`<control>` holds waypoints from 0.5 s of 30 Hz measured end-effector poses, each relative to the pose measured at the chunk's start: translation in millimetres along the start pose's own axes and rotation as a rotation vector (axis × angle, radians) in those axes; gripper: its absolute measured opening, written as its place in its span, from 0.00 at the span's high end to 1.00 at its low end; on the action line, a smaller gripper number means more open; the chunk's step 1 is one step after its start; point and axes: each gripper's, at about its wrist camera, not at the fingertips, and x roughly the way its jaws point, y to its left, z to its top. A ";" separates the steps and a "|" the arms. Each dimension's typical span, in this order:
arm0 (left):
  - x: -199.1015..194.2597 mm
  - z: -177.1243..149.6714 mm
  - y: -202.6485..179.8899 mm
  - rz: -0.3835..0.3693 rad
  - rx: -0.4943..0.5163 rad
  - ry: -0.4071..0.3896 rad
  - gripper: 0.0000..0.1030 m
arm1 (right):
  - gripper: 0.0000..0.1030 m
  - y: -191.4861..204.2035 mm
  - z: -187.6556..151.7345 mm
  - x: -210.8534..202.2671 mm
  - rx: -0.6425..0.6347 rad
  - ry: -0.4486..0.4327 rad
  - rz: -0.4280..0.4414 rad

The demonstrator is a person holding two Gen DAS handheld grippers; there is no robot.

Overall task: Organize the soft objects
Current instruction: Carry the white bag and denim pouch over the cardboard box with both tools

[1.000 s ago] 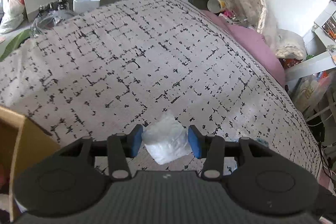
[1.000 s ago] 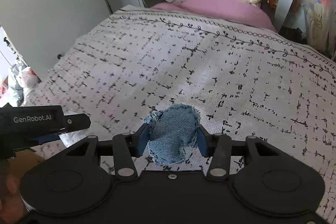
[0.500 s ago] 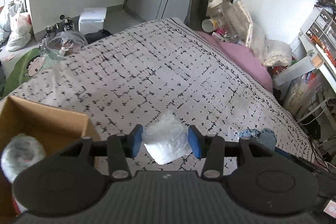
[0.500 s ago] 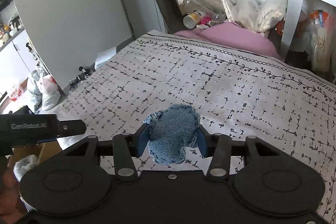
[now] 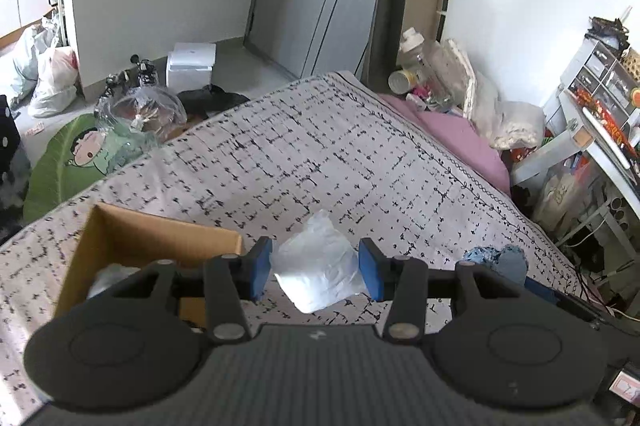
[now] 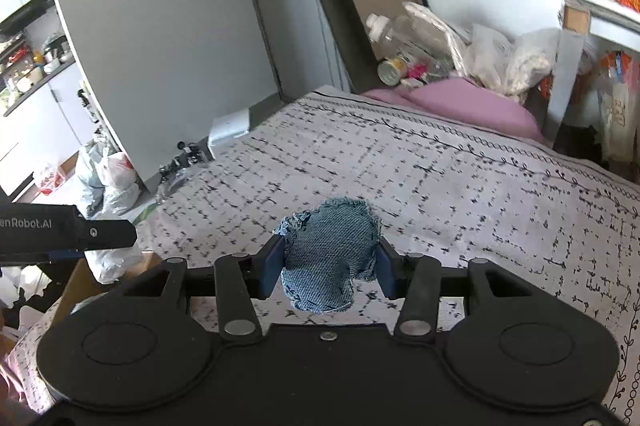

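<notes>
The left gripper (image 5: 315,269) is partly open, its blue pads pinching a white plastic-wrapped bundle (image 5: 318,267) held above the patterned bedspread (image 5: 320,154). The right gripper (image 6: 326,264) clamps a blue denim scrap (image 6: 328,258) the same way. Both have risen since a second ago, and a cardboard box (image 5: 132,238) has come into view below the left one

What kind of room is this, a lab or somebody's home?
Most likely a lived-in bedroom at home: a bed with a patterned bedspread, a pink pillow at its head, and a cluttered desk beside it.
</notes>
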 end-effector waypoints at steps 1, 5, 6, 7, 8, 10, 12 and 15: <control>-4.1 0.9 2.4 0.000 -0.002 -0.004 0.55 | 0.55 3.4 0.5 -2.3 -0.007 -0.006 0.004; -20.7 4.0 15.2 0.008 -0.013 -0.022 0.55 | 0.55 15.2 1.8 -9.0 -0.027 -0.020 0.022; -24.4 5.3 19.0 0.010 -0.016 -0.026 0.55 | 0.55 18.2 1.3 -10.0 -0.033 -0.022 0.022; -27.7 6.1 22.7 0.014 -0.017 -0.030 0.55 | 0.55 21.5 0.8 -10.7 -0.042 -0.021 0.021; -30.3 6.5 26.2 0.020 -0.019 -0.033 0.55 | 0.55 24.5 0.6 -11.1 -0.051 -0.020 0.023; -35.1 6.8 34.1 0.032 -0.026 -0.034 0.55 | 0.55 29.3 0.5 -12.5 -0.057 -0.020 0.036; -38.2 6.7 42.1 0.049 -0.028 -0.034 0.55 | 0.55 34.6 1.6 -14.4 -0.060 -0.027 0.051; -42.6 7.5 54.0 0.066 -0.040 -0.035 0.55 | 0.55 41.5 2.5 -15.4 -0.068 -0.034 0.068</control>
